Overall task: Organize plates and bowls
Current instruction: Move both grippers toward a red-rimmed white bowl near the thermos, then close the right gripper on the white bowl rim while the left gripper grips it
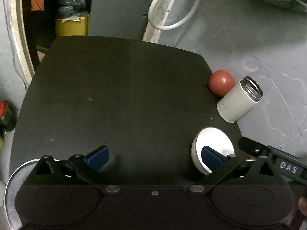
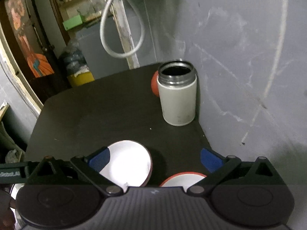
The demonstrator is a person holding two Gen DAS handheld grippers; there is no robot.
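Observation:
A white bowl (image 1: 213, 138) with a red rim sits on the black table (image 1: 124, 95) at the near right, partly behind my left gripper's right pad. My left gripper (image 1: 154, 157) hovers open with only bare table between its fingers. A shiny steel plate (image 1: 11, 174) shows under its left side. In the right wrist view the same white bowl (image 2: 128, 163) lies just inside my left finger, and a second red-rimmed white bowl (image 2: 182, 179) peeks out at the bottom centre. My right gripper (image 2: 155, 161) is open and holds nothing.
An open white flask (image 2: 177, 95) stands at the table's right edge against the grey wall (image 2: 239, 67), with a red ball (image 1: 221, 85) behind it. A white cable loop (image 2: 122, 38) hangs beyond the far edge. A yellow container (image 1: 72, 25) sits past the table.

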